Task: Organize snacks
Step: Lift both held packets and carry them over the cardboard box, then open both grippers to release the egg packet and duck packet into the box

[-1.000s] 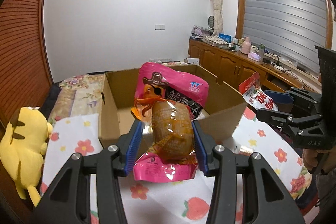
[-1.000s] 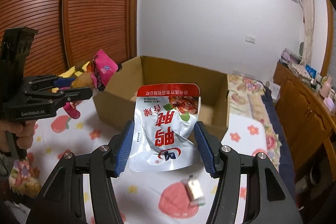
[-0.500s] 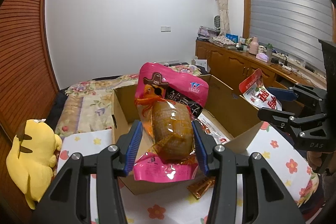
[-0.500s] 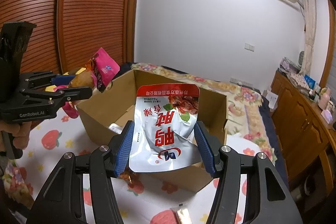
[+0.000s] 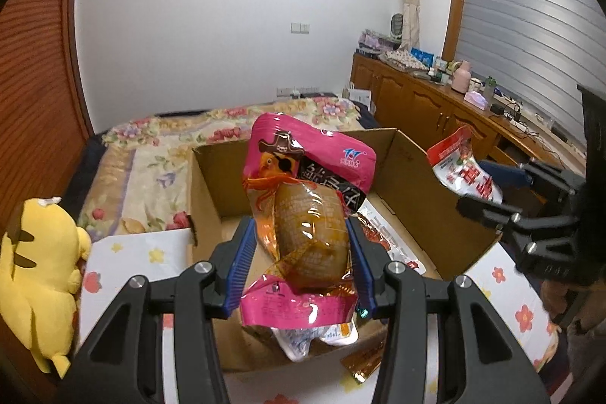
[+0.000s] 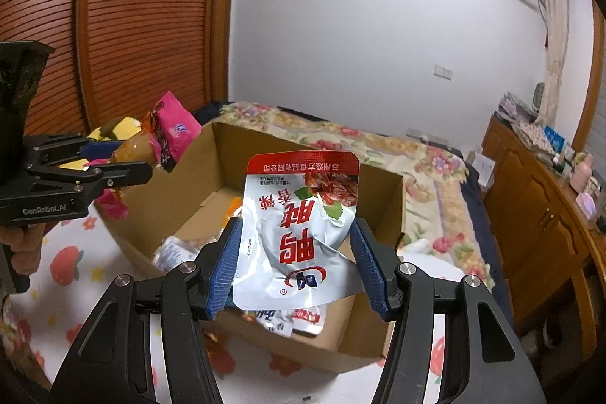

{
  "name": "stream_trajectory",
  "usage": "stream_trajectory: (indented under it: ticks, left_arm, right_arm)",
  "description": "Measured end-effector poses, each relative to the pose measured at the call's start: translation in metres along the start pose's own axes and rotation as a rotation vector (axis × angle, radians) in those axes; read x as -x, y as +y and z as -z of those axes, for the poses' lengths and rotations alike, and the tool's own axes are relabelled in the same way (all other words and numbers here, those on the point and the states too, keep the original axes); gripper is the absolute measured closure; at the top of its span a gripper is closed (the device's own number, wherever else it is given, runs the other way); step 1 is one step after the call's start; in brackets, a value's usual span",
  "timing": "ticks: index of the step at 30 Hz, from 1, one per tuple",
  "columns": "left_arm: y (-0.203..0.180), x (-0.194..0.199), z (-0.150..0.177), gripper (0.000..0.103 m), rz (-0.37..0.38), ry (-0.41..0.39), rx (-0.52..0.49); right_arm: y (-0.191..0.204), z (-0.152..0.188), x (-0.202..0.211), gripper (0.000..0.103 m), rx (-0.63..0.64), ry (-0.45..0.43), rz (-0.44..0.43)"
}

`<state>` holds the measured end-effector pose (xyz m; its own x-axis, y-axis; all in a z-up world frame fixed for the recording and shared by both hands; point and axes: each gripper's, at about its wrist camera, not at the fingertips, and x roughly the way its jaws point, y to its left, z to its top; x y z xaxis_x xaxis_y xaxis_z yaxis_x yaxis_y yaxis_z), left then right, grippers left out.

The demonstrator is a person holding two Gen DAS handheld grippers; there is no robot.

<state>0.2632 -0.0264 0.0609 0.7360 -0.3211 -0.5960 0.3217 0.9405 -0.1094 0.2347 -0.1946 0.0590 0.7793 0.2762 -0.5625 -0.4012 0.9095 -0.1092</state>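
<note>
1. Left gripper (image 5: 301, 262) is clamping the pink snack packet (image 5: 306, 214) between its blue pads, jaws partly closed on the bulging brown middle. The grip is probably taken there because the firm filling gives the pads something solid, while the flat sealed edges would fold.

2. Right gripper (image 6: 297, 264) is pinching the white-and-red pouch (image 6: 299, 233) at its lower half, jaws set wider than the left pair. The pouch is crumpling slightly where the pads are pressing; its print is reading upside down, top seam pointing away from the camera.

3. Both packets are hanging over the near edge of the cardboard box (image 6: 382, 211), which is sitting open-topped on the flower-print cloth (image 6: 64, 264). They are being held above the opening, presumably so they drop in when released.

4. Several packets (image 6: 291, 322) are already lying on the box floor, so the sorting looks partly done. One small gold wrapper (image 5: 363, 362) is lying on the cloth just outside the near wall, not yet collected.

5. Beyond the cloth's left edge, a yellow plush toy (image 5: 38, 275) is resting beside the box, apart from it.

6. Farther back, a floral bedspread (image 5: 159, 154) is lying behind the box.
</note>
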Motion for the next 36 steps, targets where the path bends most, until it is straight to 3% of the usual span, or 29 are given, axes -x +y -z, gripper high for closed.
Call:
stream_trajectory:
  ticks: [20, 25, 29, 36]
  left_arm:
    - [-0.019, -0.051, 0.016, 0.055, -0.036, 0.153, -0.050]
    - [-0.018, -0.044, 0.019, 0.054, -0.028, 0.129, -0.044]
    - [-0.018, -0.034, 0.019, 0.043, -0.028, 0.091, -0.040]
    - [-0.016, -0.021, 0.025, 0.037, -0.026, 0.042, -0.045]
  right_arm:
    - [-0.002, 0.011, -0.070, 0.044, -0.073, 0.141, -0.014]
    - [-0.004, 0.016, -0.079, 0.043, -0.099, 0.164, -0.033]
    - [-0.005, 0.019, -0.080, 0.042, -0.114, 0.174, -0.044]
    - [-0.008, 0.024, -0.072, 0.039, -0.131, 0.151, -0.068]
